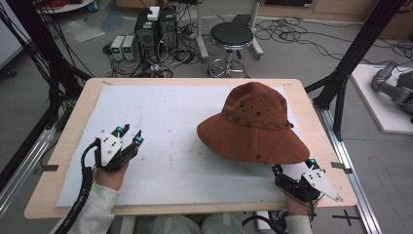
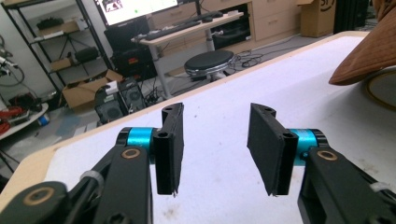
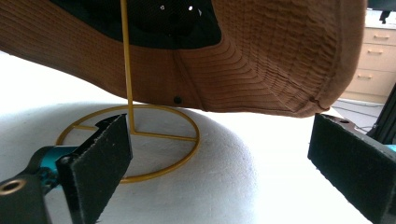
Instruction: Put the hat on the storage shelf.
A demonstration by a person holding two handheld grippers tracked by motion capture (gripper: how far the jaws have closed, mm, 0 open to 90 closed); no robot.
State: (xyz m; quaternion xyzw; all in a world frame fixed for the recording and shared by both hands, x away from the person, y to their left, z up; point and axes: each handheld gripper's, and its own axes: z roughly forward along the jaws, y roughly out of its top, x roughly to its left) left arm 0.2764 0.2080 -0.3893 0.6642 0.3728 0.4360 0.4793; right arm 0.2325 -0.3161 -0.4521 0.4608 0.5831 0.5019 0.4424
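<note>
**A:** On the counter's right half sits the hat, perched on a thin yellow stand with a ring base. The right hand-held gripper is at the near right, just under the brim's near edge, jaws wide apart and holding nothing.

**B:** And the left hand-held gripper?

**A:** Near left, well apart from the hat, jaws also spread and bare, resting over the white mat.

**B:** What could go wrong?

**A:** My guess: the stand looks light. If the right jaws close on the brim and pull sideways rather than up, the hat could drag the post over (the ring base is narrow next to that wide brim). A jaw might also catch the post or ring instead of fabric, since the left jaw sits just beside the ring in the right gripper view.

**B:** Anything in the way?

**A:** The drooping brim itself hides the post from above. Beyond the far edge there's a stool and computer boxes on the floor, well clear.
</note>
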